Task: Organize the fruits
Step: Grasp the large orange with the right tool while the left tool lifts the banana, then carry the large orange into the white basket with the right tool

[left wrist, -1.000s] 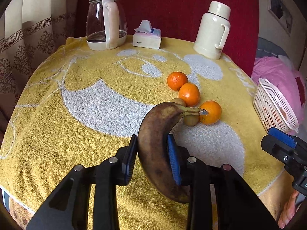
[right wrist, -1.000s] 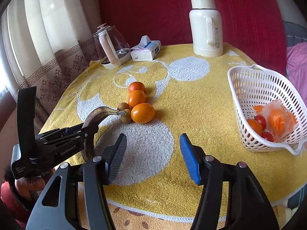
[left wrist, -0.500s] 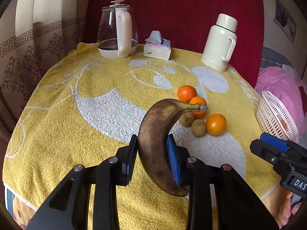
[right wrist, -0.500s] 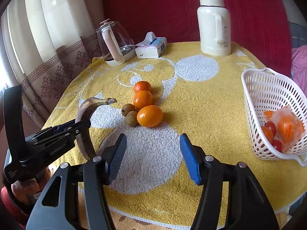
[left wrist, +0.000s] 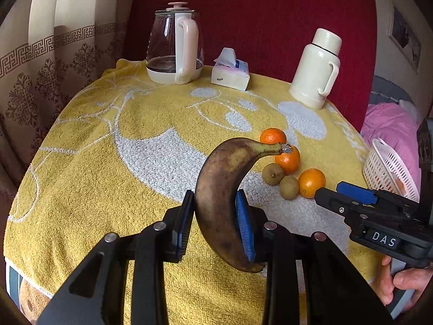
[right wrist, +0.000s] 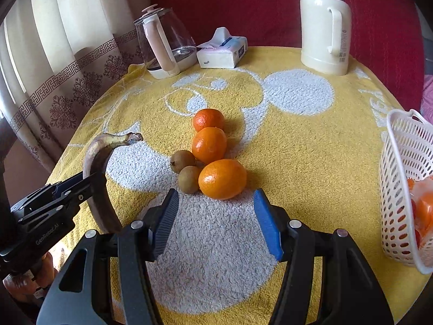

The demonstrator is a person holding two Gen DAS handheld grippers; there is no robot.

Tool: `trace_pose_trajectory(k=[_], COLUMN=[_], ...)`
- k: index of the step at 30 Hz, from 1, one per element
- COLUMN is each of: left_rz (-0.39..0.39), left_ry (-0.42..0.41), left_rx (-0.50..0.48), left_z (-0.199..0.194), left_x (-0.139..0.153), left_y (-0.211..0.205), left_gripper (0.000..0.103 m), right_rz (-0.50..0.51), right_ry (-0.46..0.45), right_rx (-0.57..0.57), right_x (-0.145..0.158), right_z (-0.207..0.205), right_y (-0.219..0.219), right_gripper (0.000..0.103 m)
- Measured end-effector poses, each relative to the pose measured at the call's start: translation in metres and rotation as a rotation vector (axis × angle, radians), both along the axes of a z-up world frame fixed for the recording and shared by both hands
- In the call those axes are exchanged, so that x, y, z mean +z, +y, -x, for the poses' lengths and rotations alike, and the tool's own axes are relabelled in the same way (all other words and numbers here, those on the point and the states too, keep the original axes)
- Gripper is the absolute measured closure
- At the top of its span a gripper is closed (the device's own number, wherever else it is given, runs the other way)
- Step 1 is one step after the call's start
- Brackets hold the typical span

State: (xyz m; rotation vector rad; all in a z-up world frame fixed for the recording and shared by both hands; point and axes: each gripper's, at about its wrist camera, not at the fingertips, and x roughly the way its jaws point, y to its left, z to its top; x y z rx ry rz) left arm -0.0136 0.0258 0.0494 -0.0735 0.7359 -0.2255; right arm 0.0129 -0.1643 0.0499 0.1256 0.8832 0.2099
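Note:
My left gripper (left wrist: 215,222) is shut on a browned banana (left wrist: 224,189), which stands upright above the yellow towel with its stem curving right. The same banana (right wrist: 98,178) shows at the left of the right wrist view. Three oranges lie in a row: the nearest orange (right wrist: 222,178), a middle orange (right wrist: 209,144) and a far orange (right wrist: 208,119). Two small brown kiwis (right wrist: 182,160) (right wrist: 189,179) touch them on the left. My right gripper (right wrist: 216,216) is open and empty, just short of the nearest orange.
A white basket (right wrist: 400,189) holding a bag of orange and red fruit sits at the right table edge. At the back stand a glass kettle (left wrist: 174,48), a tissue pack (left wrist: 230,71) and a cream thermos (left wrist: 316,67). A red curtain hangs behind.
My right gripper has slid left toward the oranges, which now sit just beyond its fingertips; the basket shifted to the frame's right edge. My left gripper drifted back a little with the banana.

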Motion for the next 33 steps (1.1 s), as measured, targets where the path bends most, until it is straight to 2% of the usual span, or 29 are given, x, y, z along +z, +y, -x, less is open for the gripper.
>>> trace_pose_trajectory(k=[5, 12, 18, 33], left_rz=[0.009, 0.015, 0.021, 0.015], left_ry=[0.000, 0.001, 0.001, -0.012], left_rx=[0.007, 0.006, 0.010, 0.004], left_z=[-0.001, -0.003, -0.004, 0.001], left_x=[0.000, 0.001, 0.003, 0.010], left_y=[0.004, 0.005, 0.005, -0.002], left_gripper=[0.071, 0.071, 0.071, 0.071], right_rz=[0.001, 0.000, -0.042, -0.100], right_ry=[0.030, 0.018, 0.026, 0.038], right_rx=[-0.003, 0.004, 0.015, 0.020], right_x=[-0.011, -0.013, -0.013, -0.020], right_z=[-0.018, -0.033, -0.033, -0.025], right_y=[0.003, 0.004, -0.001, -0.007], right_gripper=[0.044, 0.044, 0.058, 0.058])
